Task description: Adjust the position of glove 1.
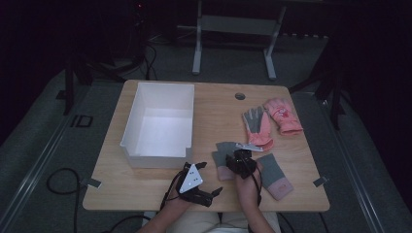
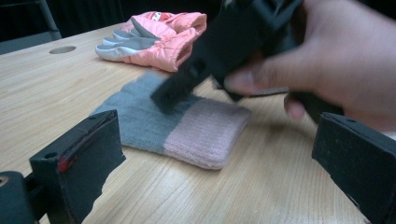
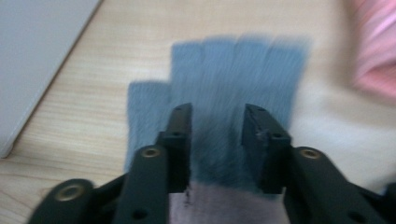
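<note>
A grey knit glove with a pink cuff [image 1: 222, 151] lies flat near the table's front, its fingers toward the far edge. My right gripper [image 1: 237, 161] hovers over it; in the right gripper view the jaws [image 3: 217, 116] stand partly open, a narrow gap between them, over the glove's grey palm [image 3: 233, 70]. The view is blurred. My left gripper [image 1: 206, 180] rests lower left of it, open wide, with nothing between its jaws [image 2: 219, 163]. It faces the same glove [image 2: 187, 123] and the right hand. A second grey and pink glove [image 1: 275, 175] lies to the right.
A white open box [image 1: 158, 124] stands on the left half of the wooden table [image 1: 214, 109]. Two pink and grey padded gloves [image 1: 269, 121] lie at the back right, also in the left gripper view [image 2: 154, 39]. A round cable hole [image 1: 239, 95] sits near the far edge.
</note>
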A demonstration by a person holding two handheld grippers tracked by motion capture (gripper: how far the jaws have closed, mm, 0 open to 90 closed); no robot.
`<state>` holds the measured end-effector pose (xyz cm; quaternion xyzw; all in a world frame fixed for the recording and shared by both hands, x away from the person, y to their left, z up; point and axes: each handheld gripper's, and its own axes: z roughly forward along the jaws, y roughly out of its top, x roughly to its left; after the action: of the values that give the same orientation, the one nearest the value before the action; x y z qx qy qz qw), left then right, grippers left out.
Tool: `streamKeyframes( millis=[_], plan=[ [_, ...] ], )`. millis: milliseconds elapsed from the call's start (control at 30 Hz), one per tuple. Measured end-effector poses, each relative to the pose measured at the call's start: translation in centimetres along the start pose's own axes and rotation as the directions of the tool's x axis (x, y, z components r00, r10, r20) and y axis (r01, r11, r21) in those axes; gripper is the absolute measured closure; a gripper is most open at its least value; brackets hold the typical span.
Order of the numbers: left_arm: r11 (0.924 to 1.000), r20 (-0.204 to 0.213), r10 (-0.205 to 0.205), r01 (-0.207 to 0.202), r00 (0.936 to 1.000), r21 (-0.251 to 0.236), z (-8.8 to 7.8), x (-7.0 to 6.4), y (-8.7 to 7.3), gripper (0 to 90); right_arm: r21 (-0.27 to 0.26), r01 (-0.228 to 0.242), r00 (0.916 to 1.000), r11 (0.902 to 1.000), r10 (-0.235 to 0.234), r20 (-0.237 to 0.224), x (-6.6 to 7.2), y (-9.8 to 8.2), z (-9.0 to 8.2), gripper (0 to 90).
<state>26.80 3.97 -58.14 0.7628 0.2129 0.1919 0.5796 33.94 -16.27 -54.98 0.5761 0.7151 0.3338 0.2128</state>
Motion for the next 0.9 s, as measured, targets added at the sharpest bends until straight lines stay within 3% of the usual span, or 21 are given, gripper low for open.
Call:
streamKeyframes(
  millis=[167, 300, 433, 467, 633, 733, 767, 900],
  plan=[
    [1.0, 0.003, 0.0, 0.0, 1.0, 0.003, 0.0, 0.0, 0.0, 1.4, -0.063, 0.065, 0.9969, 0.9959, -0.068, -0.041, -2.3, 1.7, -2.4, 56.6],
    [1.0, 0.01, -0.002, 0.002, 0.9999, 0.005, 0.1, 0.0, 0.0, 1.4, -0.082, 0.139, 0.9889, 0.9869, -0.143, -0.042, -4.9, 2.4, -4.1, 56.3],
    [0.9999, 0.016, -0.008, 0.008, 0.9998, 0.007, 0.1, 0.2, 0.0, 1.4, -0.065, 0.161, 0.9833, 0.9848, -0.166, -0.075, -7.4, 2.2, -5.1, 57.3],
    [0.9999, 0.016, -0.009, 0.009, 0.9998, 0.007, 0.1, 0.2, 0.0, 1.4, -0.057, 0.197, 0.9772, 0.9788, -0.201, -0.07, -7.9, 2.0, -5.3, 57.4],
    [1.0, 0.015, -0.004, 0.004, 0.9999, 0.005, 0.1, 0.1, 0.0, 1.4, -0.025, 0.288, 0.9532, 0.9573, -0.289, -0.088, -10.5, 0.6, -6.1, 56.7],
    [1.0, 0.014, -0.002, 0.002, 0.9999, 0.005, 0.1, 0.1, 0.0, 1.4, -0.015, 0.304, 0.949, 0.9527, -0.304, -0.084, -11.4, 0.0, -6.5, 56.4],
    [1.0, 0.014, -0.002, 0.002, 0.9999, 0.005, 0.1, 0.1, 0.0, 1.4, -0.004, 0.308, 0.9463, 0.9515, -0.306, -0.104, -12.3, -0.5, -6.8, 56.3],
    [1.0, 0.011, -0.004, 0.004, 0.9999, 0.007, 0.1, 0.1, 0.0, 1.4, 0.007, 0.316, 0.9425, 0.9488, -0.313, -0.118, -12.9, -0.9, -7.0, 56.3]
  ],
)
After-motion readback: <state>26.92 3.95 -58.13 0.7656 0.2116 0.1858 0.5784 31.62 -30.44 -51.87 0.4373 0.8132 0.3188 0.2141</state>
